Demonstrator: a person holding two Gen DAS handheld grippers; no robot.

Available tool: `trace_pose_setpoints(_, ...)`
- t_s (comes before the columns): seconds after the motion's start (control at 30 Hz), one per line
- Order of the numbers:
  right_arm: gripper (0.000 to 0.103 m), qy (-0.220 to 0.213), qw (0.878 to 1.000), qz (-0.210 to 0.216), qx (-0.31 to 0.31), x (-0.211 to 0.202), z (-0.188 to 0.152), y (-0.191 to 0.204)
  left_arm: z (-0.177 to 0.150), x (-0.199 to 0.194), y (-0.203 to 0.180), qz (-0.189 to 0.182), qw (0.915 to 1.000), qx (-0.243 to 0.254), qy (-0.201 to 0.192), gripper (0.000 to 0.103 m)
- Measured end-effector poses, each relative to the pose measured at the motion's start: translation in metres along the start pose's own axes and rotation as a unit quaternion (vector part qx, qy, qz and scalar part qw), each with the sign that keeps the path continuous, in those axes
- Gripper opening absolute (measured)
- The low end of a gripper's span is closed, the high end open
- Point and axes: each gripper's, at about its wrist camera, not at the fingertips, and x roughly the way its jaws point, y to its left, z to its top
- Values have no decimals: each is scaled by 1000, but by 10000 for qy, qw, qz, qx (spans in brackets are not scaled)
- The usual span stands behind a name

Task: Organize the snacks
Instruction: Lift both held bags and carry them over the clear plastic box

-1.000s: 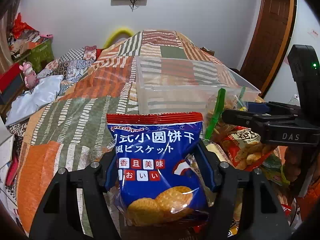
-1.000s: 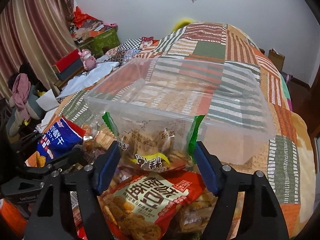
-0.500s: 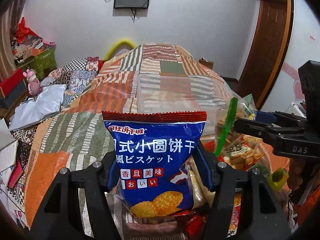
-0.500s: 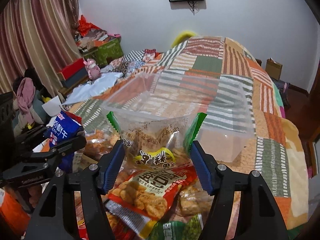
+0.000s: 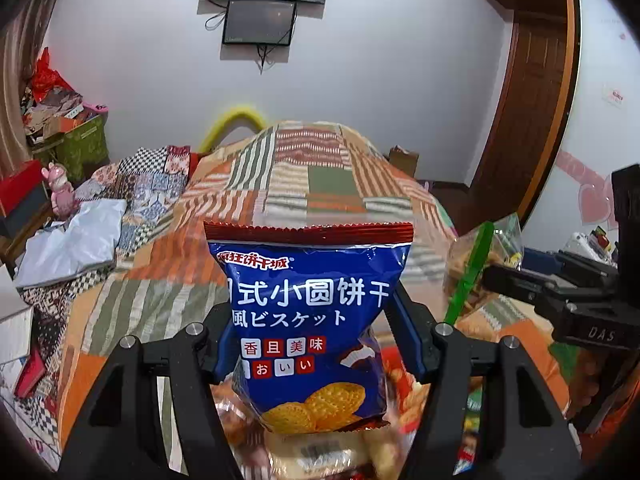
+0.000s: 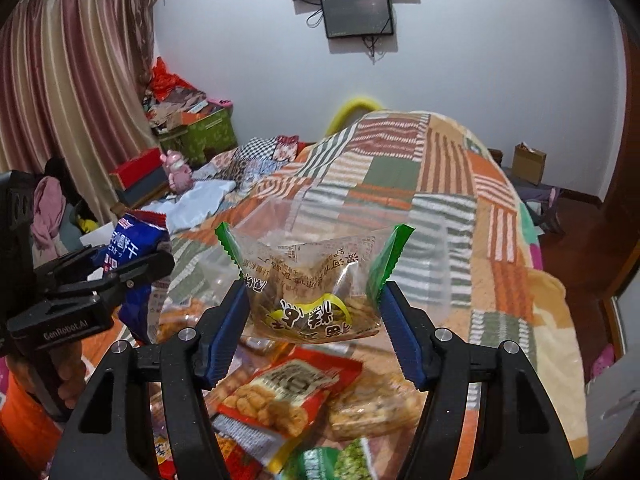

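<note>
Left tool (image 5: 316, 344) is clamped on a blue biscuit bag (image 5: 310, 320), and right tool (image 6: 314, 328) on a clear green-edged snack bag (image 6: 312, 284), above the bed (image 6: 460, 200).

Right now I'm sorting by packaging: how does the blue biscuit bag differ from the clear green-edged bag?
The blue biscuit bag is opaque with a red top seal; the clear green-edged bag shows its snacks through the film. The blue bag's print reads upright, the clear bag's upside down. The blue bag sits in the left hand-held gripper, the clear one in the right hand-held gripper. Both are clamped at their sides.
</note>
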Motion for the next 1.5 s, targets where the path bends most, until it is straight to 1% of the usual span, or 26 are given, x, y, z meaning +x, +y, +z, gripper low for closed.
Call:
trace_pose_setpoints(0.17,63,-63,9999,-106,74,2,11,-13,20,16,-5,-15,10000,29,-12,64)
trace_pose_setpoints(0.33,63,-30,9997,-162,151,13,24,-26,33,40,-5,29,9999,40,121,64)
trace_pose_setpoints(0.53,63,136,9993,-227,248,33,31,-39,44,75,0,121,9993,10,367,64)
trace_pose_setpoints(0.67,63,290,9988,-253,293,47,31,-42,49,96,2,120,9987,-64,493,64)
trace_pose_setpoints(0.8,63,458,9982,-279,260,60,28,-42,49,111,1,173,9981,-64,582,64)
trace_pose_setpoints(0.87,63,545,9979,-287,214,66,26,-42,48,119,-1,297,9976,-70,623,64)
trace_pose_setpoints(0.93,63,648,9973,-290,160,72,23,-41,46,126,-3,294,9971,-78,692,64)
trace_pose_setpoints(1.1,63,894,9956,-275,63,86,18,-41,39,147,-4,309,9943,-23,1020,64)
trace_pose_setpoints(1.23,63,1093,9937,-224,58,94,13,-42,33,162,1,171,9902,-109,1385,64)
trace_pose_setpoints(1.3,63,1173,9929,-189,82,98,11,-42,29,167,2,168,9883,-136,1508,64)
trace_pose_setpoints(1.43,63,1293,9915,-168,59,103,8,-41,24,170,-4,237,9874,34,1564,64)
trace_pose_setpoints(1.5,66,1317,9911,-175,31,103,6,-40,22,171,-7,250,9864,113,1623,64)
